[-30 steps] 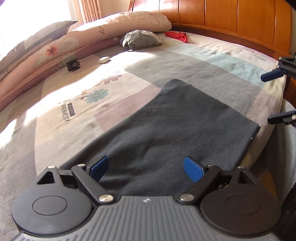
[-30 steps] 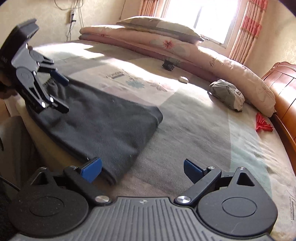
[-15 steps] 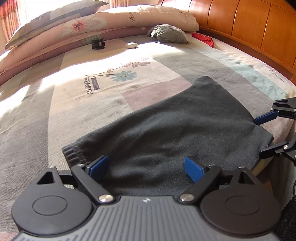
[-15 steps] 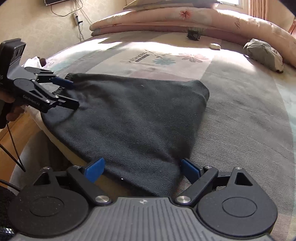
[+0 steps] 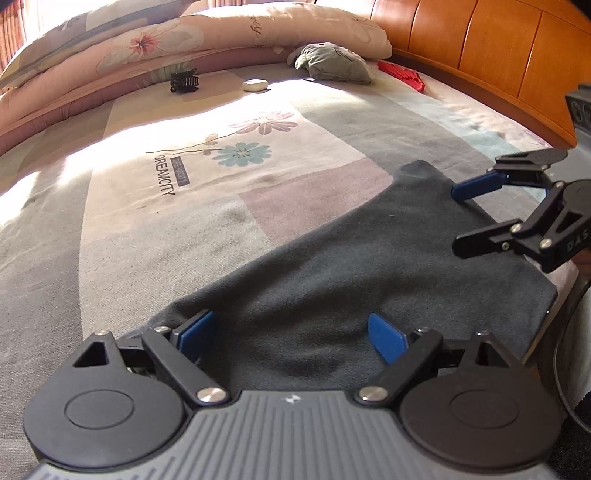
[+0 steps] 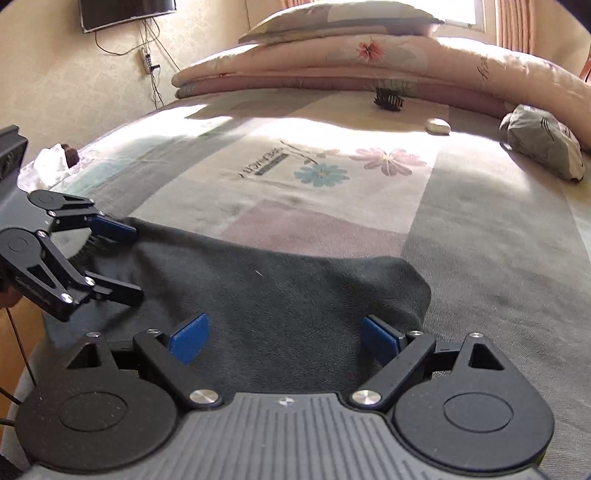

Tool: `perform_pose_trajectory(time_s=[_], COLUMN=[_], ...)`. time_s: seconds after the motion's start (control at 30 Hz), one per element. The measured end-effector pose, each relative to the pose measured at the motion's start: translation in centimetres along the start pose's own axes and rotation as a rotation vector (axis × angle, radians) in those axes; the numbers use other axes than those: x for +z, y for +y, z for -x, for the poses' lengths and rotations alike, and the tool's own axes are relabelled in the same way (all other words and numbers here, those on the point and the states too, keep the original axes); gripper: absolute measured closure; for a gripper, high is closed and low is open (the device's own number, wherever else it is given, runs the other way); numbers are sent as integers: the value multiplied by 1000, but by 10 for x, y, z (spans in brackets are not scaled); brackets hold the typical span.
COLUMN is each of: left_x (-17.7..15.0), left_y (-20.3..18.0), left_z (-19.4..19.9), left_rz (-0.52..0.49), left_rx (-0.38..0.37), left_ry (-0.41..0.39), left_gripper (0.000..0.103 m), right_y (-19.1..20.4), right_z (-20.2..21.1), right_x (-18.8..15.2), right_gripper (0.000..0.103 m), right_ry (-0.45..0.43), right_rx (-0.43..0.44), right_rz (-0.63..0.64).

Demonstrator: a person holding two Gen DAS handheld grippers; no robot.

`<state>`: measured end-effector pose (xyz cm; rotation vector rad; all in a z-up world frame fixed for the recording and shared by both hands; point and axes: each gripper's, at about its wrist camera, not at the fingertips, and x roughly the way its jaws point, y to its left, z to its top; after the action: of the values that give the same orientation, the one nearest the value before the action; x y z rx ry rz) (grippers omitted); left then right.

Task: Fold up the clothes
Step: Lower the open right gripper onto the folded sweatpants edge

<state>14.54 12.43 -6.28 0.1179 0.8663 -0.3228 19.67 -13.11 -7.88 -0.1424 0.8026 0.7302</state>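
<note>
A dark grey garment lies flat at the near edge of the bed, its long axis running along that edge; the left tongs hang spread over one end, pinching nothing; the right tongs hang spread over the other, also empty; no containers show.

One dark grey garment on the bed sheet; two grippers, left and right; one black hair claw; one small white case; one grey bundle; one red item; two printed flowers, teal and pink; one wall screen.
</note>
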Motion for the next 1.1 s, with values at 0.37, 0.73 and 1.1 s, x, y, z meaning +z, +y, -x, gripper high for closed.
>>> perform_pose_trajectory(time_s=[0.37,0.73,1.1], left_x=[19,-36,-38], left_y=[20,-13,-32], left_z=[-20,43,71], left_rz=[31,-76,-75], left_rx=[1,-46,-125], left_ry=[14,50,-2], left_gripper=[12,13,12], right_y=[-6,20,31], right_z=[2,44,69], right_x=[-2,-35,-44], right_gripper=[10,8,5], right_ry=[3,28,-9], right_rx=[-11,16,123], right_rz=[-29,67,-25])
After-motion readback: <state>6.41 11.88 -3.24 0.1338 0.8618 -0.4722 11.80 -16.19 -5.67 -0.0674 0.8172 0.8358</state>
